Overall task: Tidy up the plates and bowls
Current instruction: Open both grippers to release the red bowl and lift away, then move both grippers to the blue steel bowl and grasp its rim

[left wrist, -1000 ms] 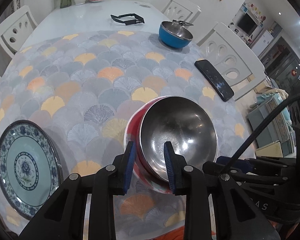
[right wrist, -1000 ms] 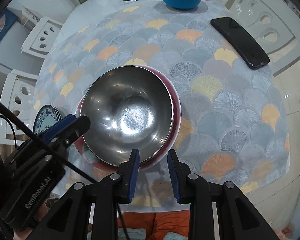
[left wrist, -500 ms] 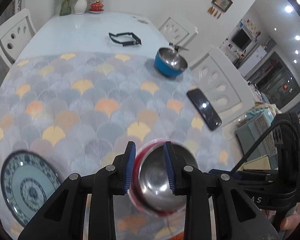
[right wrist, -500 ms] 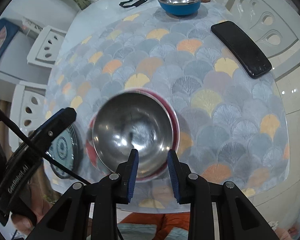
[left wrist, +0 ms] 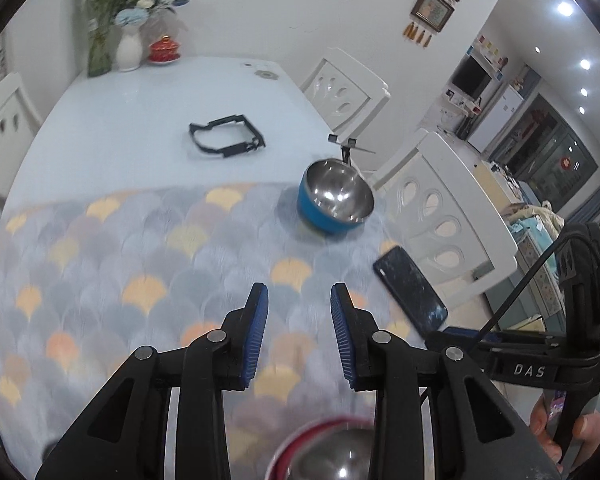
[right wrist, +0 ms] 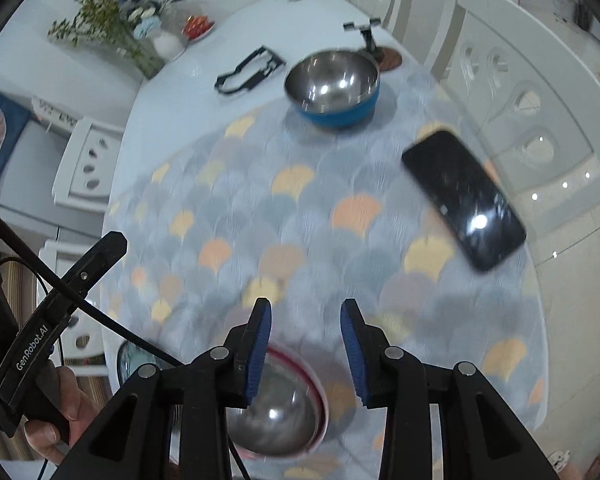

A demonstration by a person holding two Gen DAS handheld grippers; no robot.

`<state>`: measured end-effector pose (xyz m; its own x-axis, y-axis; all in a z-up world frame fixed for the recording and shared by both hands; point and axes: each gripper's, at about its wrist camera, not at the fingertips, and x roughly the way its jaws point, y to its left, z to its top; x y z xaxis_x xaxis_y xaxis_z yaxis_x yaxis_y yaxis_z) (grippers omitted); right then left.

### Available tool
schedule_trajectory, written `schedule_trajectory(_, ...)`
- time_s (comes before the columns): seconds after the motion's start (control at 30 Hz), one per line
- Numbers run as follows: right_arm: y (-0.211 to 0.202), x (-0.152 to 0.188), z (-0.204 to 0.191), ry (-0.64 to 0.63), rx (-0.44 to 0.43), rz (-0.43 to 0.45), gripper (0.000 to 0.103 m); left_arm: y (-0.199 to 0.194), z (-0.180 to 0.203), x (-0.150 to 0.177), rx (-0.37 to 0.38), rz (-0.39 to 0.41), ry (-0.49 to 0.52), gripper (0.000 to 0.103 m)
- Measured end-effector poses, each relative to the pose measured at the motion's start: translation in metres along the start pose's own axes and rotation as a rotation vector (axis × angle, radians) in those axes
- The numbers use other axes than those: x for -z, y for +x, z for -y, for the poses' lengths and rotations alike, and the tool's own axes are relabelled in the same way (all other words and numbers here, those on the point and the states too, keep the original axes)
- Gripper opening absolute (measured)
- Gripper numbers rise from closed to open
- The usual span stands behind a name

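A red bowl with a steel inside [left wrist: 332, 456] sits on the patterned mat at the near edge; in the right wrist view [right wrist: 280, 412] it lies under the fingers. A blue bowl with a steel inside [left wrist: 334, 202] [right wrist: 334, 88] stands at the mat's far right. The edge of a blue patterned plate [right wrist: 130, 360] shows left of the red bowl. My left gripper [left wrist: 298, 336] is open and empty, above the mat. My right gripper [right wrist: 305, 346] is open and empty, above the red bowl's far rim.
A black phone [left wrist: 410, 290] [right wrist: 464, 200] lies at the mat's right edge. A black frame [left wrist: 226, 140] [right wrist: 250, 70] lies on the white table beyond. Vases with flowers [left wrist: 128, 48] stand at the far end. White chairs [left wrist: 440, 216] surround the table.
Both grippers have lifted and drawn back from the red bowl, which now lies low in both views. The views tilted up toward the blue bowl. The plate left the left view.
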<state>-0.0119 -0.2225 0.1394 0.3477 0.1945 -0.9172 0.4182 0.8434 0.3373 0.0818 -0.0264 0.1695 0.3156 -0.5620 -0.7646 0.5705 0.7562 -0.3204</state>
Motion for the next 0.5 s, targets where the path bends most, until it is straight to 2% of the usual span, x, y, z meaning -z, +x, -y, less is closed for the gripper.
schedule_trajectory(0.03,0.000,-0.012,0.001,0.002,0.002,0.009,0.035,0.007,0.001,-0.008,0.004,-0.005,0.008,0.035)
schedule_trajectory(0.07,0.000,-0.022,0.003,0.002,0.003,0.016,0.038,0.013,0.002,-0.016,0.006,-0.012,0.013,0.047)
schedule_trajectory(0.1,0.000,-0.036,0.005,0.004,0.006,0.031,0.045,0.020,0.002,-0.023,0.007,-0.020,0.014,0.056)
schedule_trajectory(0.13,0.001,-0.046,0.007,0.007,0.010,0.044,0.051,0.031,0.001,-0.034,0.017,-0.021,0.006,0.073)
schedule_trajectory(0.17,0.002,-0.057,0.009,0.009,0.013,0.062,0.060,0.039,-0.001,-0.042,0.031,-0.011,-0.005,0.076)
schedule_trajectory(0.37,0.024,-0.119,0.027,0.042,0.042,0.115,0.061,0.102,-0.008,-0.081,0.070,-0.054,-0.022,0.073)
schedule_trajectory(0.5,0.056,-0.154,0.046,0.086,0.057,0.100,0.061,0.149,-0.012,-0.093,0.099,-0.111,-0.041,0.064)
